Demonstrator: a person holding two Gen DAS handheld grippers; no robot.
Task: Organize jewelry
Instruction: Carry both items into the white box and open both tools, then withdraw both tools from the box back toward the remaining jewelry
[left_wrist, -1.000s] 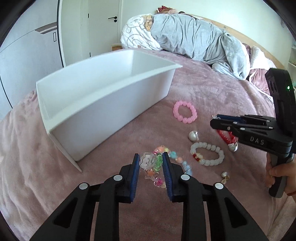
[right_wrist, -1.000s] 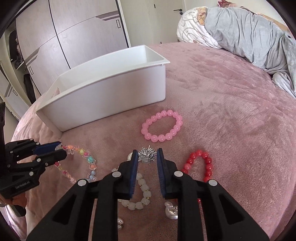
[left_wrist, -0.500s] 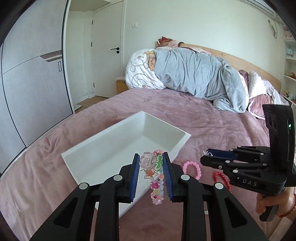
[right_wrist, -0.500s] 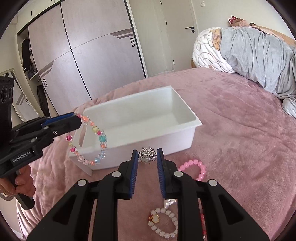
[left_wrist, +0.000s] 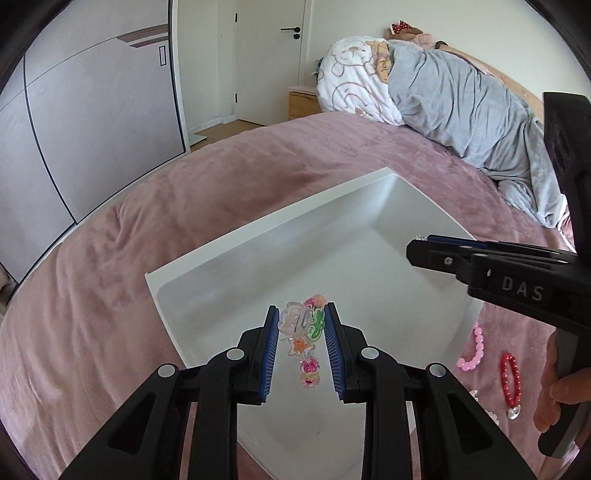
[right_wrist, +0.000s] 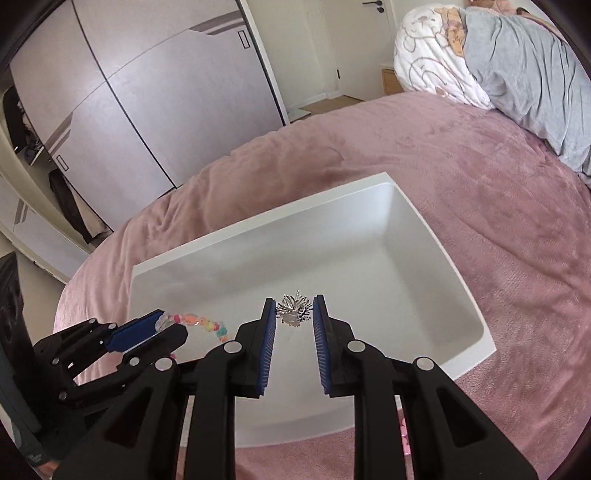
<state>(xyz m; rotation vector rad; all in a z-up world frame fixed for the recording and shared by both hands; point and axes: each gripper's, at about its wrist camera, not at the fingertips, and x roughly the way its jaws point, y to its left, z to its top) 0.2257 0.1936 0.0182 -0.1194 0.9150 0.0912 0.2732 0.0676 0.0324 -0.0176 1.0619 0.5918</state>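
Observation:
My left gripper (left_wrist: 300, 319) is shut on a colourful charm bracelet (left_wrist: 304, 339) and holds it above the near left part of the white bin (left_wrist: 207, 251). My right gripper (right_wrist: 294, 308) is shut on a silver spiky brooch (right_wrist: 293, 314) and holds it above the bin's (right_wrist: 258, 221) middle. In the left wrist view the right gripper (left_wrist: 421, 245) reaches in from the right over the bin. In the right wrist view the left gripper (right_wrist: 162, 325) shows at lower left with the bracelet (right_wrist: 199, 325) hanging from it. The bin's inside looks bare.
The bin sits on a pink bedspread (left_wrist: 110, 258). A pink bead bracelet (left_wrist: 472, 350) and a red bead bracelet (left_wrist: 511, 380) lie right of the bin. A grey duvet and pillow (left_wrist: 443, 85) lie at the bed's head. Wardrobe doors (right_wrist: 147, 92) stand beyond the bed.
Both grippers lifted their jewelry off the bedspread and moved over the white bin. They now look down into it from close above.

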